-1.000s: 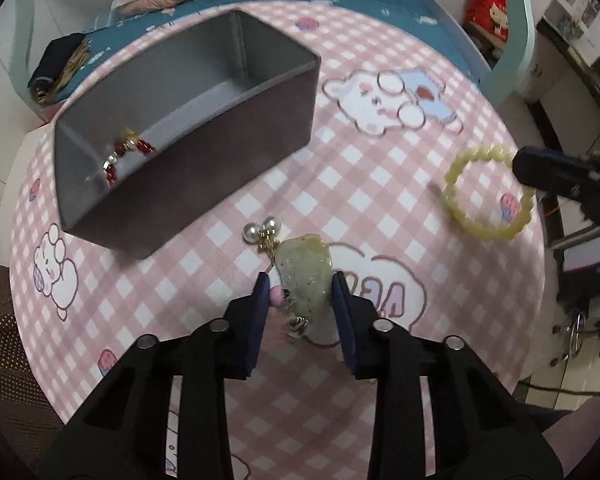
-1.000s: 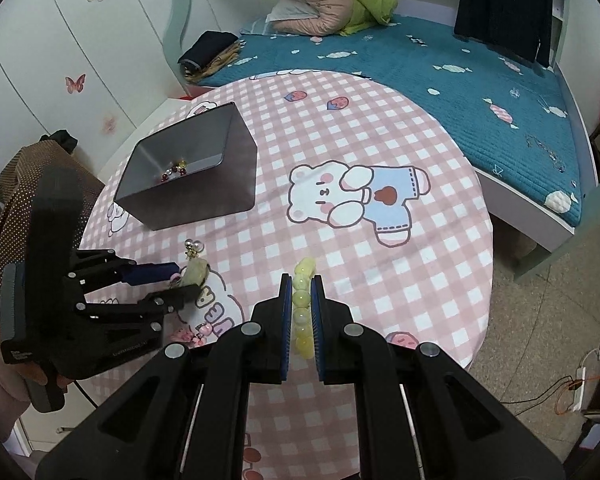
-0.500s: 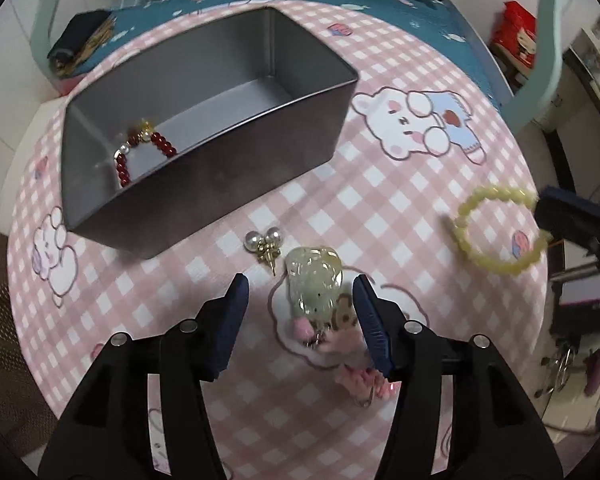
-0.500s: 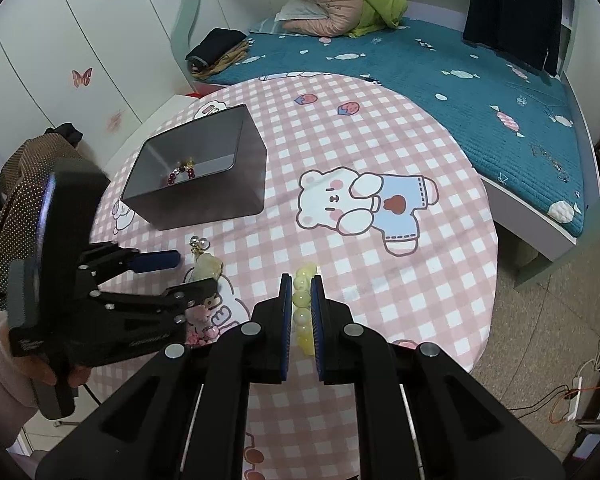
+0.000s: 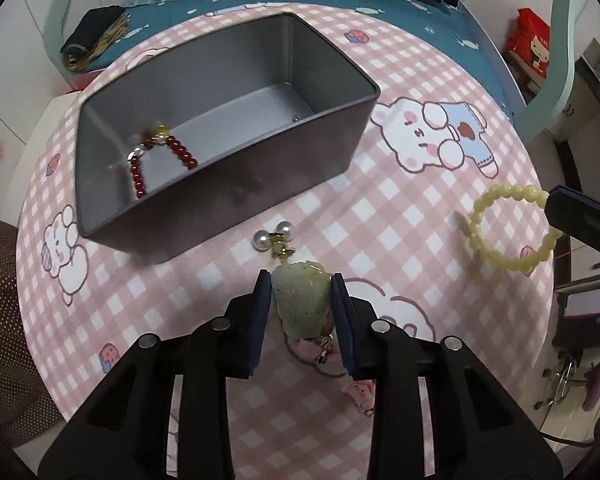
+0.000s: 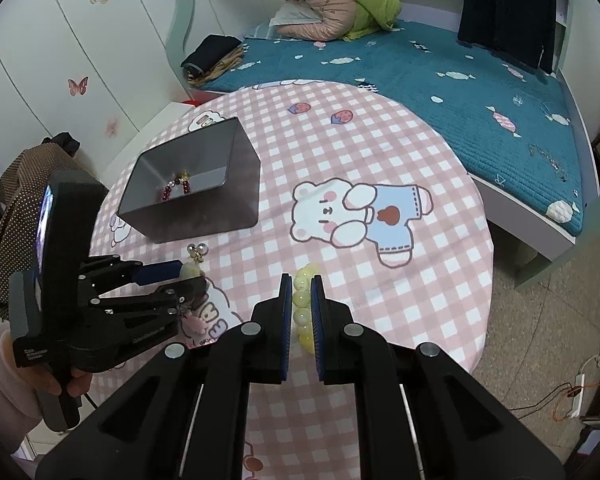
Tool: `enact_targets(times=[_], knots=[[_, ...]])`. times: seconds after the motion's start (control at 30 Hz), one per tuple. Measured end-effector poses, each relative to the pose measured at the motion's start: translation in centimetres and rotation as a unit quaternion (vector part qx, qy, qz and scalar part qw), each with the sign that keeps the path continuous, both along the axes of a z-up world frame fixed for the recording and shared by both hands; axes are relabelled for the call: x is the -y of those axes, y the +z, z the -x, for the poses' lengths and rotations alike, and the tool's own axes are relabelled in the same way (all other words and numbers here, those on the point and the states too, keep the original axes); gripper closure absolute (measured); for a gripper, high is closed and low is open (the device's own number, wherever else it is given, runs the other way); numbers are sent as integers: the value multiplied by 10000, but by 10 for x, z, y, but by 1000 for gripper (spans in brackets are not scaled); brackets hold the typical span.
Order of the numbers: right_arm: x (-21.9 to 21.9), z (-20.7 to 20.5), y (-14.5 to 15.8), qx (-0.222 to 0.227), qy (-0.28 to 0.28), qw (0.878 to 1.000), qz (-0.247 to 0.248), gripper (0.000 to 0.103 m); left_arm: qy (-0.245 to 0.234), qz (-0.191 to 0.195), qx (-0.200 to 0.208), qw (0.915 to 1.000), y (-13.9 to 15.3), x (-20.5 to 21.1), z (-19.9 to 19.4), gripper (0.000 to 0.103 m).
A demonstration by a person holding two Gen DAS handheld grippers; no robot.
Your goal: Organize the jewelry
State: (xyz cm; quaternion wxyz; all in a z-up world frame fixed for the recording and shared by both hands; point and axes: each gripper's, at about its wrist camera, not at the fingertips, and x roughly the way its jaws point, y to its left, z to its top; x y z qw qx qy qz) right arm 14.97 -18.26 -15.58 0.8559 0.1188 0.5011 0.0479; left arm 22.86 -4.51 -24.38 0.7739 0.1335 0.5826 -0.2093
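Left wrist view, left to right. A grey metal box (image 5: 224, 120) fills the upper left of the frame on the pink checked worktop (image 5: 400, 216); a red bead bracelet (image 5: 156, 160) lies on its floor at the left end. Below the box's near wall, at frame centre, a pair of pearl earrings (image 5: 272, 236) rests on the cloth. Just beneath them the left gripper (image 5: 300, 300) has its blue-padded fingers (image 5: 260, 312) pressed against both sides of a pale green jade pendant (image 5: 302, 304), grasping it. At the right edge a yellow bead bracelet (image 5: 512, 232) is held by the other tool.

Right wrist view, left to right. The left gripper (image 6: 180, 276) appears at lower left, the pendant (image 6: 190, 270) between its tips; small white lettering on its body is too small to read. The box (image 6: 196, 184) stands above it at centre left. At lower centre the right gripper (image 6: 302, 300) is clenched on the yellow bracelet (image 6: 303, 304), whose beads run edge-on between the fingers (image 6: 286, 304). A teal bed (image 6: 440, 84) occupies the upper right.
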Motion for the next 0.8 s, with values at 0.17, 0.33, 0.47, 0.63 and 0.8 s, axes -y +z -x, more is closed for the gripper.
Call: enact_targets(times=[0.17, 0.33, 0.47, 0.63, 0.8], knots=[[-4, -8, 7, 119, 95, 9999, -11, 95, 21, 78, 121, 9999, 15, -12, 7, 74], [-13, -21, 22, 350, 258, 9991, -11, 95, 152, 241, 232, 9993, 33, -21, 3, 95], [-21, -31, 27, 459, 419, 9981, -15, 95, 196, 224, 176, 9994, 34, -30, -2, 95], [-28, -36, 25, 437, 537, 9976, -31, 95, 334, 376, 83, 9987, 32, -37, -6, 94], [-27, -37, 19, 331, 502, 9982, -56, 95, 146, 164, -114, 9997, 16, -38, -5, 48]])
